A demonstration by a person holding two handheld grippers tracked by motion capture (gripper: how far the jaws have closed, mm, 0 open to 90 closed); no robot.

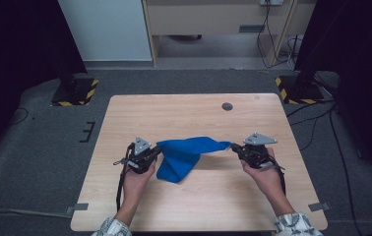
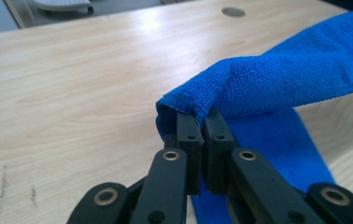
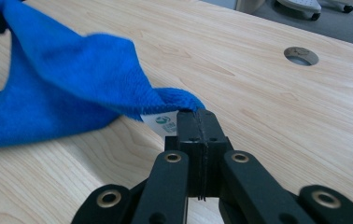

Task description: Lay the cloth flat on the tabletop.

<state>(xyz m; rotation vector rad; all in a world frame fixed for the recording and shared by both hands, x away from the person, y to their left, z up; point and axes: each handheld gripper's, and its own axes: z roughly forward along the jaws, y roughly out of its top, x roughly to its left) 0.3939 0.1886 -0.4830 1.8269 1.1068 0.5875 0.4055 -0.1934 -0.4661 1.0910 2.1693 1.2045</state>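
Observation:
A blue microfibre cloth [image 1: 186, 152] hangs stretched between my two grippers over the middle of the wooden table [image 1: 194, 113], its loose lower part drooping onto the tabletop. My left gripper [image 1: 157, 151] is shut on the cloth's left corner [image 2: 202, 100]. At the other end my right gripper [image 1: 233, 146] is shut on the right corner [image 3: 174, 100], beside a small white label [image 3: 158, 122]. A hand holds each gripper from the near side.
A round cable hole [image 1: 227, 106] sits in the table's far right part. Black stands with yellow-striped bases [image 1: 73, 91] flank the table on the grey carpet. A wooden desk [image 1: 213, 19] stands beyond.

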